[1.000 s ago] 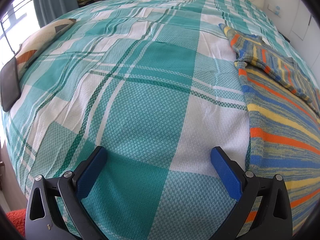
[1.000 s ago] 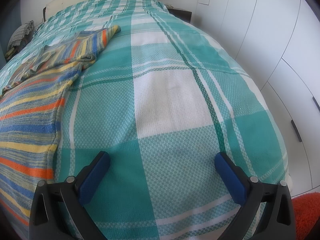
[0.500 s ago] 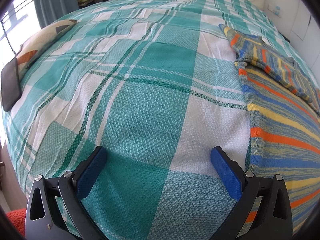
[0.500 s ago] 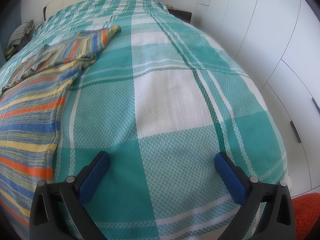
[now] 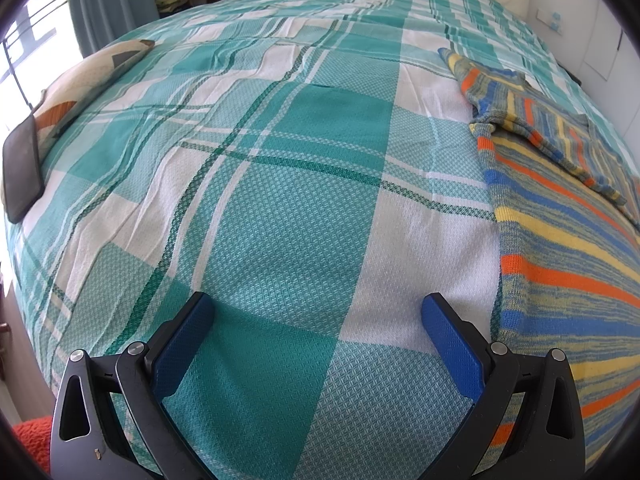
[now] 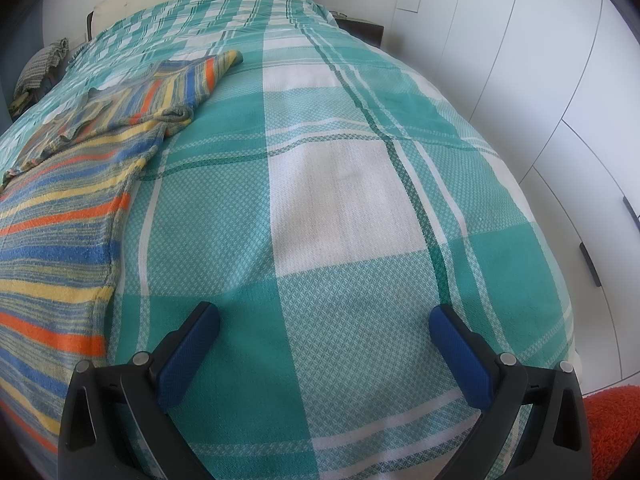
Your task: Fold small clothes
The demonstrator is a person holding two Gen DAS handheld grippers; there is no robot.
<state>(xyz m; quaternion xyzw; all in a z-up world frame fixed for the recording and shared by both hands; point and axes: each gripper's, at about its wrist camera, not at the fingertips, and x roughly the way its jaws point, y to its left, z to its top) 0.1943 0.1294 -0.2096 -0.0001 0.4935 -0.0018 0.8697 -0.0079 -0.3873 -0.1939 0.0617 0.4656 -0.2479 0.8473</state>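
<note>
Your left gripper (image 5: pixel 318 312) hangs over the bed with its blue-padded jaws spread wide and nothing between them, only the teal-and-white plaid bedspread (image 5: pixel 280 184) below. The striped knit sweater in blue, orange, yellow and grey (image 5: pixel 560 248) lies flat on that bedspread to the right of this gripper, its near edge just beside the right-hand finger but not touching it. One sleeve is folded across the upper part of the sweater.

Your right gripper (image 6: pixel 324 320) is likewise wide apart and empty, held above bare bedspread. From this side the same sweater (image 6: pixel 60 216) sits to the left, just beside the left-hand finger, with its sleeve end reaching toward the head of the bed.

So the sweater lies between your two grippers, and neither one touches it.

At the far left edge of the bed you have a dark flat phone-like slab (image 5: pixel 22 168) resting beside a patterned cushion (image 5: pixel 84 84). White wardrobe doors (image 6: pixel 520 80) stand along the right of the bed, and a fuzzy orange rug (image 6: pixel 612 432) shows on the floor.
</note>
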